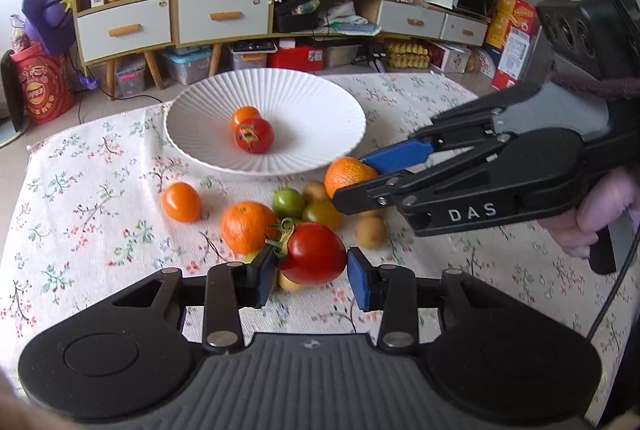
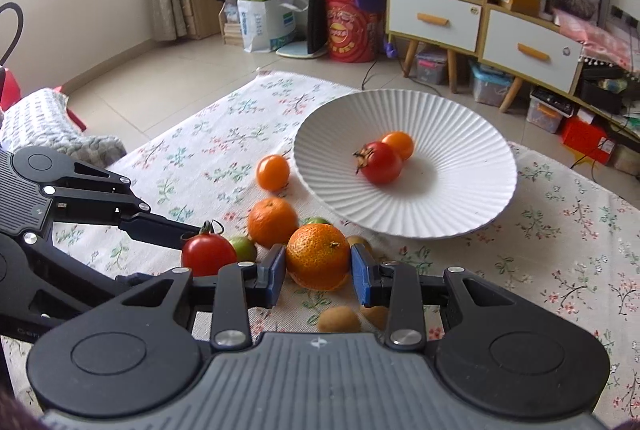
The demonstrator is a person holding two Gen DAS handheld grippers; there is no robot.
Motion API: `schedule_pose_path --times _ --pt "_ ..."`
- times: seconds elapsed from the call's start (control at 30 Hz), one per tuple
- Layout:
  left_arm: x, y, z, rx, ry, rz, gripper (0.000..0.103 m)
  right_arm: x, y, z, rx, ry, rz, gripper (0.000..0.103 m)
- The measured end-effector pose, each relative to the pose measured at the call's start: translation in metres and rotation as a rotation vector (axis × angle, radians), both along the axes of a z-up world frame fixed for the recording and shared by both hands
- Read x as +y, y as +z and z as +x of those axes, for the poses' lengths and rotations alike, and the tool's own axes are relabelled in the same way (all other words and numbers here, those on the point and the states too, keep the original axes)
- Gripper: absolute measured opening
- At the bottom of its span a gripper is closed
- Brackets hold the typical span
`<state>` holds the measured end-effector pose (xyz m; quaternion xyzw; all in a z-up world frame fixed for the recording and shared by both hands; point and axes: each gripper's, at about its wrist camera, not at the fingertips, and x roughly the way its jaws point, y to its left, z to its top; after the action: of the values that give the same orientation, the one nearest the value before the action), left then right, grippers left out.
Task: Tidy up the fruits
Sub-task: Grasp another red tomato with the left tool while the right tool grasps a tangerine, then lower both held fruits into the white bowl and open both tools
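Observation:
A white ribbed plate (image 1: 320, 97) (image 2: 460, 109) holds a red tomato (image 1: 254, 135) (image 2: 380, 161) and a small orange tomato (image 1: 245, 114) (image 2: 398, 145). My left gripper (image 1: 312, 272) is shut on a red tomato with a green stem (image 1: 314, 258) (image 2: 208, 254), just above the cloth. My right gripper (image 2: 319, 270) (image 1: 360, 173) is shut on an orange mandarin (image 2: 318, 256) (image 1: 346, 175) next to the plate's rim. A second mandarin (image 1: 246, 228) (image 2: 272, 222), an orange tomato (image 1: 181, 201) (image 2: 273, 171), a green tomato (image 1: 288, 203) and small brown fruits (image 1: 371, 232) (image 2: 338, 320) lie on the cloth.
The floral tablecloth (image 1: 80, 230) (image 2: 560, 250) covers a low table. Behind stand a shelf unit with drawers (image 1: 124, 25), a red bucket (image 1: 44, 85) and storage boxes on the floor. A grey blanket (image 2: 48, 129) lies at the left in the right wrist view.

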<state>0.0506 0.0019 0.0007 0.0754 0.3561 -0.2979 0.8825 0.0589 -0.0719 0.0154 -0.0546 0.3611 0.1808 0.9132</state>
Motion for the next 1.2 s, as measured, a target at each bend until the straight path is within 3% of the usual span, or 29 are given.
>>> schedule_pose_path --times 0.27,0.57,1.2 --pt "-0.016 0.009 0.026 -0.021 0.074 -0.031 0.031 -0.012 0.01 0.021 -0.034 -0.094 0.038 0.032" --pt "-0.039 0.008 0.049 -0.018 0.14 -0.089 0.031 -0.039 0.012 0.053 -0.013 -0.22 0.112 0.032" --pt "-0.07 -0.017 0.095 0.028 0.164 -0.073 0.031 -0.064 -0.009 0.102 0.042 -0.268 0.161 0.032"
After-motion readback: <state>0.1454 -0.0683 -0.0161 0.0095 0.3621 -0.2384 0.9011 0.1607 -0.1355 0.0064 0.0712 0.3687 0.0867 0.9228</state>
